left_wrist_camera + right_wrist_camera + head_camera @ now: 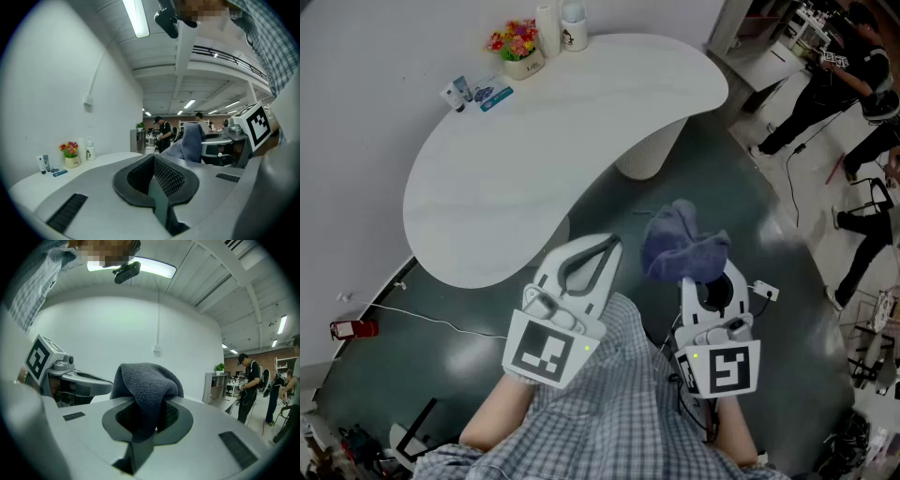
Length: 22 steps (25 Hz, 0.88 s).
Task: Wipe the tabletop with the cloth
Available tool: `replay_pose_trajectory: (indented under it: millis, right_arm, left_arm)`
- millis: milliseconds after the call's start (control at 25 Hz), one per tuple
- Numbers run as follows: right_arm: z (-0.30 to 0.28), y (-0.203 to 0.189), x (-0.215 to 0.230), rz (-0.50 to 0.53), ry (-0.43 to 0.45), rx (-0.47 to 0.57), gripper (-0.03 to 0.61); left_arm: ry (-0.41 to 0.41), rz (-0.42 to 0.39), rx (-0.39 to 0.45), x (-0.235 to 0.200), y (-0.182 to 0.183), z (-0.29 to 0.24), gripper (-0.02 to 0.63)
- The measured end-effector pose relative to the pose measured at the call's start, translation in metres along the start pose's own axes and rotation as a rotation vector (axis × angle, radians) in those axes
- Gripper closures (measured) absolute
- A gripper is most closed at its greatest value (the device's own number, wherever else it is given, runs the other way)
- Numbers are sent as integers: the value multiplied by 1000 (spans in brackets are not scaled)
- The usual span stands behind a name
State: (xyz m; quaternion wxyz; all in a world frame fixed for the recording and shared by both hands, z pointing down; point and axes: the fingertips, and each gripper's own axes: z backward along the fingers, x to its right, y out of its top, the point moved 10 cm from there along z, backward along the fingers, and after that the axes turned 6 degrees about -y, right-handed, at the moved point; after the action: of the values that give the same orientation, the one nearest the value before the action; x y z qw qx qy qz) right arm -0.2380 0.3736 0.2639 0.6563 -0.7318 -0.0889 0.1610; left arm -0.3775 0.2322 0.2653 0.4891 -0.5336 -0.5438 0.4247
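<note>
1. Left gripper (606, 251): the jaws are together with nothing between them. It is held over the dark floor, tips just beside the near edge of the white table (534, 159). The left gripper view shows the two ribbed pads (166, 176) meeting along one line.
2. Right gripper (697, 281): the jaws are clamped on a dark blue-grey terry cloth (680, 246). In the right gripper view the cloth (146, 380) bulges in a rounded fold above the jaws, with its lower part pinched between the pads.
3. Position of the cloth: in the air over the floor, to the right of the left gripper and near the table's concave near edge; it is not touching the tabletop. It also shows in the left gripper view (190, 140).
4. Table: kidney-shaped, on a round white pedestal (652, 150). At its far end stand a small pot of flowers (518, 47), two white bottles (560, 24), small tubes (457, 93) and a blue packet (493, 94).
5. Surroundings: a checked shirt (619, 403) at the bottom edge; a white cable (441, 321) on the floor; people (834, 80) standing at the upper right.
</note>
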Motion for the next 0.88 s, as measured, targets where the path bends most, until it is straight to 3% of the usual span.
replay_pose_trajectory:
  millis: [880]
  right_arm:
    - [-7, 2, -12, -12, -38, 3, 541]
  left_arm:
    - [-12, -9, 7, -16, -5, 12, 611]
